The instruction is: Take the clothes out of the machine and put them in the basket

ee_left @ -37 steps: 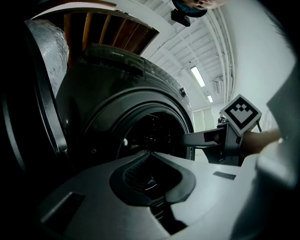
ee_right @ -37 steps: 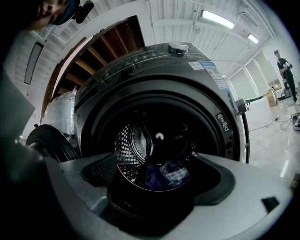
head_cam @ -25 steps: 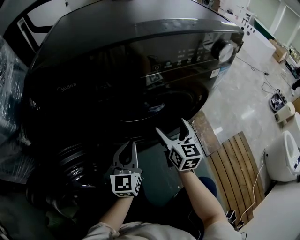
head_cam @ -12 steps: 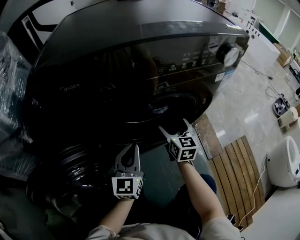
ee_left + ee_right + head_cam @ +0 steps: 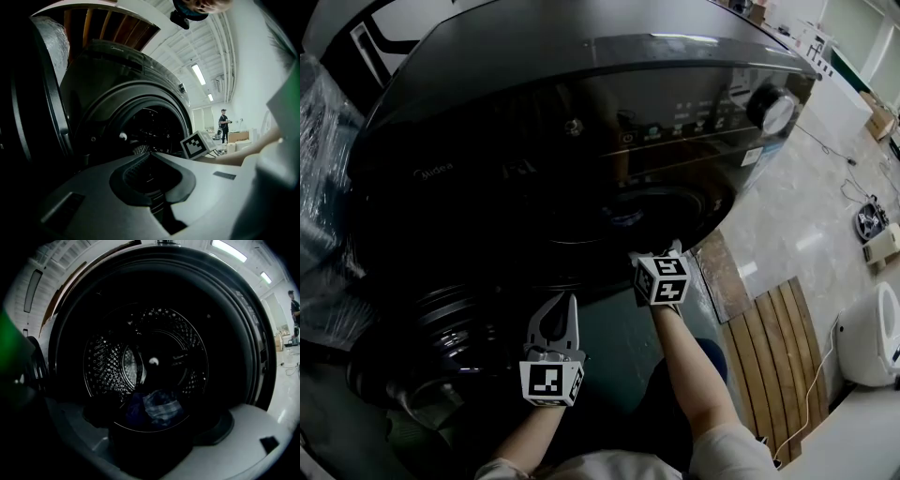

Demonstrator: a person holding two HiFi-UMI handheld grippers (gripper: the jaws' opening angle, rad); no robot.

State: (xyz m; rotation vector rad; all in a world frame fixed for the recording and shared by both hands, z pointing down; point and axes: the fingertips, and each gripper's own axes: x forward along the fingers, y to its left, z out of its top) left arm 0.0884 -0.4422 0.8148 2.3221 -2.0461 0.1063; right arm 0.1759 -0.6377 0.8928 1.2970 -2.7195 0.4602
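Clothes lay heaped at the bottom of the drum of the washing machine. My right gripper faced its mouth, jaws wide apart though just narrowed slightly, nothing between them. My left gripper hung by the open door, jaws closed and empty.

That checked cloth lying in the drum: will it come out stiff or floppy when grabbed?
Probably floppy: the cloth lies crumpled in folds at the drum's bottom. It likely hangs and trails when lifted. It may drag the dark clothes beside it along.
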